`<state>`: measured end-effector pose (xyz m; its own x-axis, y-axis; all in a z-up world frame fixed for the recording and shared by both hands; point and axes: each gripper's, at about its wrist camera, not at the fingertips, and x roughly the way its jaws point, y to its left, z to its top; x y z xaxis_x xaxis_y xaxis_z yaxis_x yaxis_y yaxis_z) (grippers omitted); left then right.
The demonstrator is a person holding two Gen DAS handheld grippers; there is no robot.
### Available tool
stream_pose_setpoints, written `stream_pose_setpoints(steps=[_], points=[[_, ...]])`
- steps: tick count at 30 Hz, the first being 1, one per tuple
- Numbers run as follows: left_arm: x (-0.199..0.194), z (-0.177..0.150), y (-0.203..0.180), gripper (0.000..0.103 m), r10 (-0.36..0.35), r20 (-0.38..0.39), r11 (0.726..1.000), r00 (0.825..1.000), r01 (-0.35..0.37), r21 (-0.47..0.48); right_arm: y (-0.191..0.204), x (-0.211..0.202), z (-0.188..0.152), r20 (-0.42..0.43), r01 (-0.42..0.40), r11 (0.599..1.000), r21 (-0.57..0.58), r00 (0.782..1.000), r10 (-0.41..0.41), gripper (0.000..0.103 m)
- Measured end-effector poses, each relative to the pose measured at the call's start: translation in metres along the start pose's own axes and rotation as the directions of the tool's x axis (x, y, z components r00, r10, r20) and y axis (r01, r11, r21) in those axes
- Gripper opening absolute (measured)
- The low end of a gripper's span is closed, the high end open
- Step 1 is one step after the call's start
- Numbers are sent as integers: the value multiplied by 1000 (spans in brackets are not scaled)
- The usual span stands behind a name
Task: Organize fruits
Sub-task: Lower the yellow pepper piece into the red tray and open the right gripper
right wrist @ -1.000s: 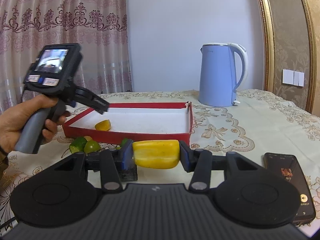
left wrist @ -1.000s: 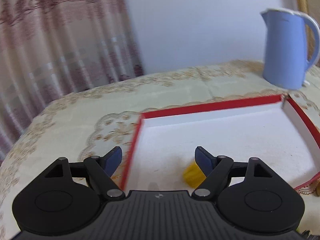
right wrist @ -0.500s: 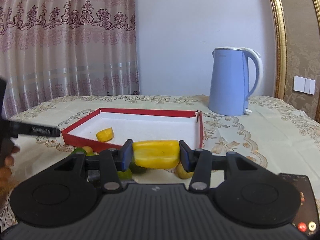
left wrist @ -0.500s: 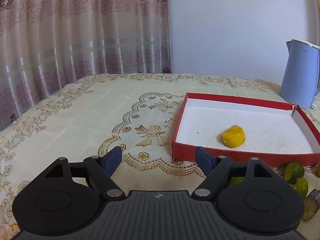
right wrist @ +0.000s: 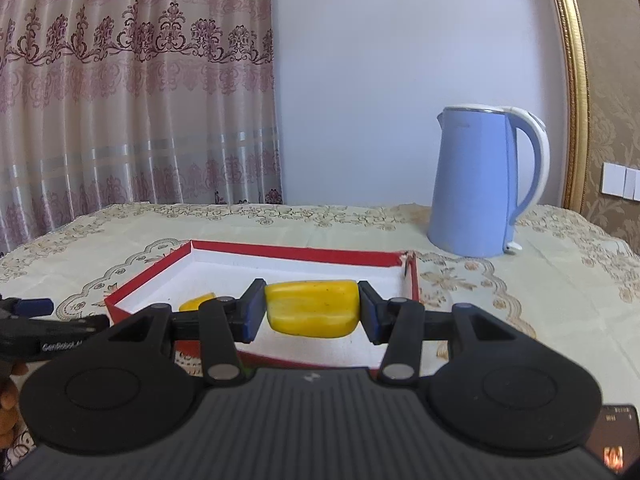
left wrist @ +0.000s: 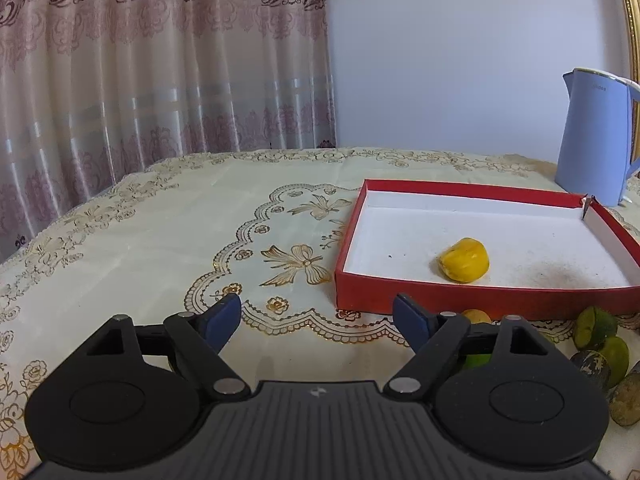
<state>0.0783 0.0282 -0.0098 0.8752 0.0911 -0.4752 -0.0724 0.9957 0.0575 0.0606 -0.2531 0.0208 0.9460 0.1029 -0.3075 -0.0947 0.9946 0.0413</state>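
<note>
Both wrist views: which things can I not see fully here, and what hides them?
- Small yellow fruit in the red box: right wrist view, mostly behind the right tool.
- Green fruits before the box: left wrist view, partly cut by the right edge and the left tool.
- Phone: right wrist view, cut by the corner.

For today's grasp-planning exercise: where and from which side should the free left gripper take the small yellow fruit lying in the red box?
Grip the yellow fruit across its rounded middle, from above: the red box wall blocks a low approach. The left gripper is open.
</note>
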Motion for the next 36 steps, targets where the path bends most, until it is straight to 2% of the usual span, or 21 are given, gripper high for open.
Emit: stream_pose_setpoints(steps=[10, 15, 26, 27, 28, 30, 35, 36], points=[[5, -1, 7, 85, -5, -31, 999, 1000, 4, -39, -11, 51, 5, -78, 22, 1000, -11, 997, -22, 46], [2, -1, 6, 95, 1, -16, 999, 1000, -1, -32, -10, 74, 4, -120, 28, 999, -31, 992, -32, 46], [4, -1, 6, 96, 4, -32, 999, 999, -6, -36, -22, 99, -5, -174, 63, 998, 4, 983, -61, 47], [4, -1, 6, 96, 4, -32, 999, 999, -5, -35, -22, 101, -6, -179, 66, 998, 6, 982, -64, 47], [4, -1, 6, 96, 4, -32, 999, 999, -5, -36, -23, 101, -6, -176, 67, 998, 8, 982, -65, 58], [5, -1, 6, 96, 3, -34, 999, 999, -5, -38, -22, 97, -5, -148, 72, 997, 2, 987, -71, 65], [7, -2, 7, 96, -5, -43, 999, 999, 3, -44, -24, 72, 7, -85, 84, 996, 32, 993, -81, 65], [7, -2, 7, 96, -11, -44, 999, 999, 9, -44, -23, 62, 9, -66, 86, 996, 38, 994, -84, 71]])
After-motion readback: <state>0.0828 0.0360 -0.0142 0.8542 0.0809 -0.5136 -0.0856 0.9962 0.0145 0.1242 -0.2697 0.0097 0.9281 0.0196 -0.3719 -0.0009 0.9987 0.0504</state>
